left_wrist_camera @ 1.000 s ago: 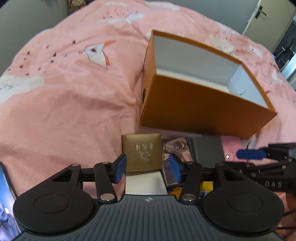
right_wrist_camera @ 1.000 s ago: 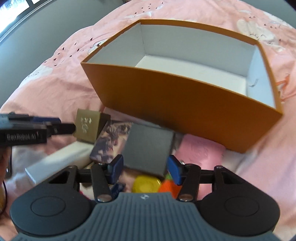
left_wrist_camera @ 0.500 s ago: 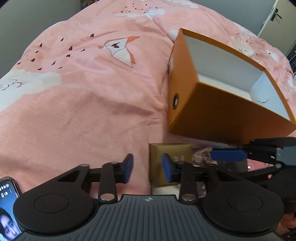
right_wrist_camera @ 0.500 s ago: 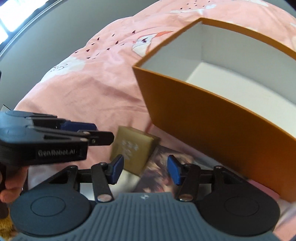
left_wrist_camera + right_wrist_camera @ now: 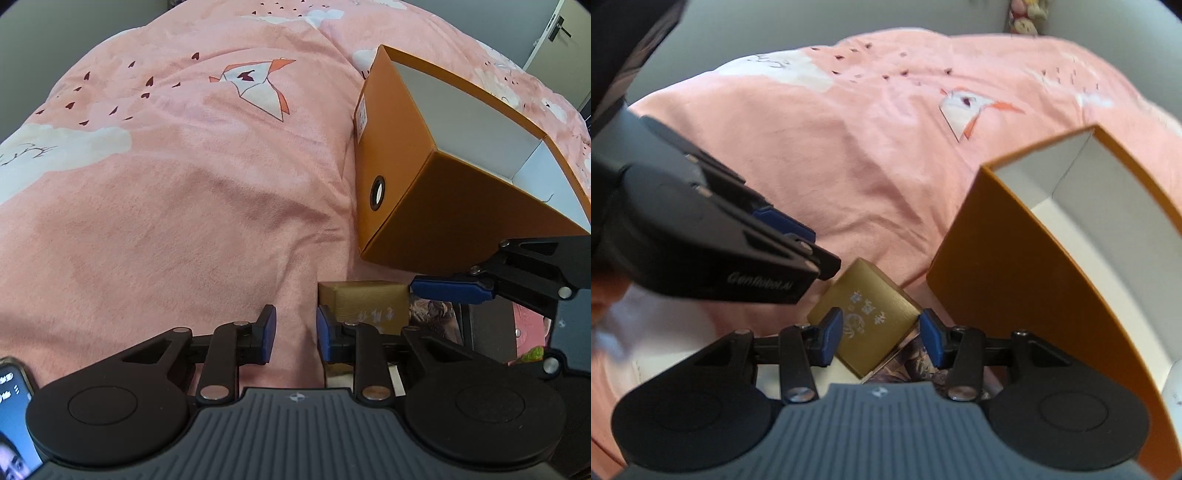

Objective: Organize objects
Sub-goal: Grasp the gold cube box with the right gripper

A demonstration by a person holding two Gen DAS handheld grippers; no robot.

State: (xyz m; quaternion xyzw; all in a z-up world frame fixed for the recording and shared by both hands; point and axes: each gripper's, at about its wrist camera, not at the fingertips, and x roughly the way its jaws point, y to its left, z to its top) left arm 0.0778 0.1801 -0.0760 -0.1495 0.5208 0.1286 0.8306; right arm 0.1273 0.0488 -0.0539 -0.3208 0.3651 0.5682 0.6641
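Note:
A small gold box (image 5: 871,314) with silver print lies on the pink bedspread (image 5: 166,206), just left of the open orange box (image 5: 1027,295). My right gripper (image 5: 881,332) hangs over the gold box, which sits cornerwise between its closing jaws; the blue pads are close to its edges, and no firm press shows. In the left wrist view the gold box (image 5: 364,301) lies just right of my left gripper (image 5: 295,334). Its jaws are closing with only a narrow gap and nothing but bedspread between them. The orange box (image 5: 443,206) has a white inside.
A picture card (image 5: 432,314) and a dark grey box (image 5: 487,325) lie right of the gold box. A phone (image 5: 11,406) with a lit screen lies at the lower left. A door (image 5: 554,40) stands beyond the bed at the far right.
My left gripper slid left off the gold box and its jaws narrowed. My right gripper swung left and rolled, from over the grey box to around the gold box.

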